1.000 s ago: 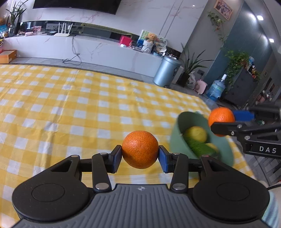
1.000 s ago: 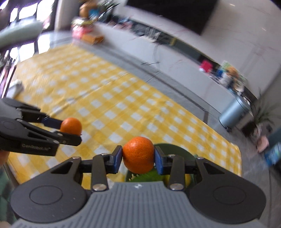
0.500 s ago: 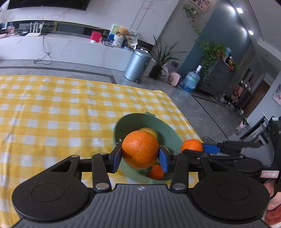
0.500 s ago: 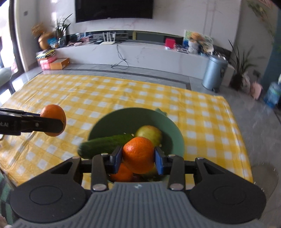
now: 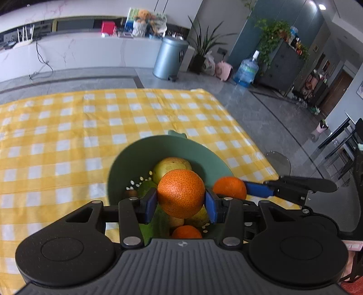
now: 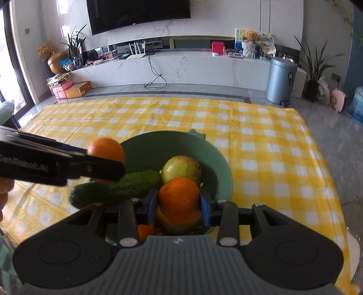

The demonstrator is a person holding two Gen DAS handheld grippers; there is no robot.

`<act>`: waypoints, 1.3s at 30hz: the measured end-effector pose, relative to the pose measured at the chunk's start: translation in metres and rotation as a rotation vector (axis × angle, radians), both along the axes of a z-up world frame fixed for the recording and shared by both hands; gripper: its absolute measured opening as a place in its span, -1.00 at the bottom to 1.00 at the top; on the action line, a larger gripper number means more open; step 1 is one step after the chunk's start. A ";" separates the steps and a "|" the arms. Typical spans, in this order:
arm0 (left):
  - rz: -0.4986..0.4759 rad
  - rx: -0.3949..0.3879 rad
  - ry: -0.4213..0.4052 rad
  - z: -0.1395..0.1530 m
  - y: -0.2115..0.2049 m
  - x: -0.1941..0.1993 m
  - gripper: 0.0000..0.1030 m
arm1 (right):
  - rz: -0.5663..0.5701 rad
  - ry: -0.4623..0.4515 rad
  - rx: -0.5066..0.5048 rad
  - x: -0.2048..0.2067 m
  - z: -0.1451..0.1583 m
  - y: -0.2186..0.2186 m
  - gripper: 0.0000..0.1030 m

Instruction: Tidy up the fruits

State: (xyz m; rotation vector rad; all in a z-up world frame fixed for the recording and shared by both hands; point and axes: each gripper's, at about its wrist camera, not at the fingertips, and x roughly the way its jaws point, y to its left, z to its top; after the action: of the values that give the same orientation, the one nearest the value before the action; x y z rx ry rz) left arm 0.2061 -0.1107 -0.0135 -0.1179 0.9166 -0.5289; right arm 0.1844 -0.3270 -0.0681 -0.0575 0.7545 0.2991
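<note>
bowl on tablecloth | cucumber left of pear, both in bowl

Three oranges, one cucumber, one pear, one bowl

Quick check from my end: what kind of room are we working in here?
Most likely a home living and dining room. A big wall-mounted television hangs above a long marble counter, houseplants stand beside a pedal bin, and the green bowl sits on a table with a yellow checked tablecloth.

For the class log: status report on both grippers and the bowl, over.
Left gripper shut on large orange; right gripper shut on smaller orange. Both over green bowl. Cucumber, pear inside.
</note>
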 end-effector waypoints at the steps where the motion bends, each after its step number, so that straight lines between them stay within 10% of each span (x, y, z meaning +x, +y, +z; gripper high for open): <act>1: -0.006 0.002 0.009 -0.002 -0.002 0.003 -0.03 | 0.015 -0.009 -0.019 0.003 -0.001 0.001 -0.30; 26: -0.034 0.048 0.097 -0.025 -0.025 0.031 0.21 | 0.085 -0.052 -0.150 0.034 -0.022 0.005 -0.10; 39: 0.036 0.052 -0.086 0.036 0.008 -0.021 0.29 | 0.030 -0.138 -0.076 -0.010 0.025 0.014 0.23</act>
State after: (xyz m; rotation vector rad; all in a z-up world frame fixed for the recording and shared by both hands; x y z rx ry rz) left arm 0.1851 -0.1023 0.0228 -0.0644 0.8417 -0.4728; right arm 0.1741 -0.3130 -0.0432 -0.1601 0.6284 0.2914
